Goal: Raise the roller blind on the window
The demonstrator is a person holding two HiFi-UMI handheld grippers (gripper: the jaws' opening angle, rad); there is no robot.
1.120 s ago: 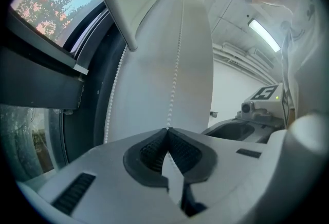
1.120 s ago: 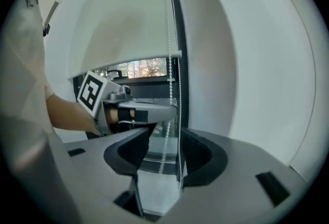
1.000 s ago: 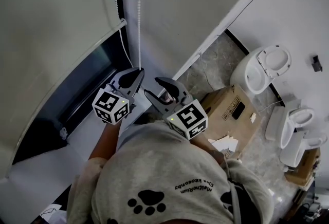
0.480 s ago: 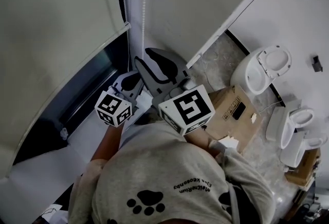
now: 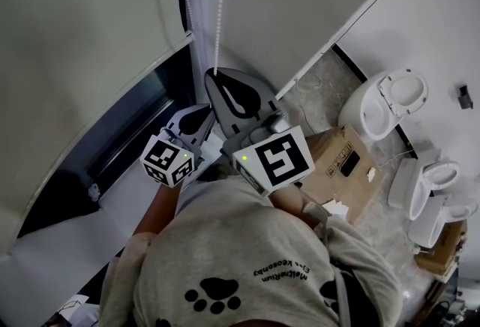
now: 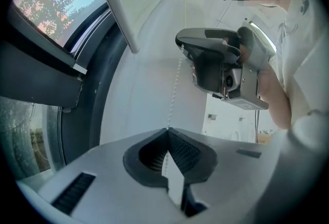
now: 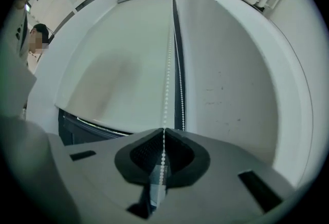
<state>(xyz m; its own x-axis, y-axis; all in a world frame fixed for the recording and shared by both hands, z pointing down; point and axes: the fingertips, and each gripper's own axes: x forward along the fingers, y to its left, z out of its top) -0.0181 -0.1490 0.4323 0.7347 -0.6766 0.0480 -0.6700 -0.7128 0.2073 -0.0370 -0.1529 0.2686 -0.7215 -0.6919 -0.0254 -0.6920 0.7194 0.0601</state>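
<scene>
The beige roller blind (image 5: 82, 25) covers the window's upper part, with dark glass (image 5: 127, 130) showing below its bottom bar. Its white bead chain (image 5: 220, 3) hangs beside the frame in two strands. My right gripper (image 5: 217, 72) is the higher one; its jaws have just closed and are shut on one strand, which runs up from the tips (image 7: 164, 129) along the blind (image 7: 118, 63). My left gripper (image 5: 196, 115) sits lower, partly behind the right one, shut on the chain (image 6: 175, 89) at its tips (image 6: 167, 129). The right gripper (image 6: 216, 63) shows above it.
A white windowsill (image 5: 112, 205) runs below the glass. On the floor to the right stand a cardboard box (image 5: 337, 157) and several white toilets (image 5: 386, 100). The person's torso fills the bottom of the head view.
The right gripper rose from beside the left one to above it and went from open to shut on the chain. The left gripper stayed where it was, still shut.
</scene>
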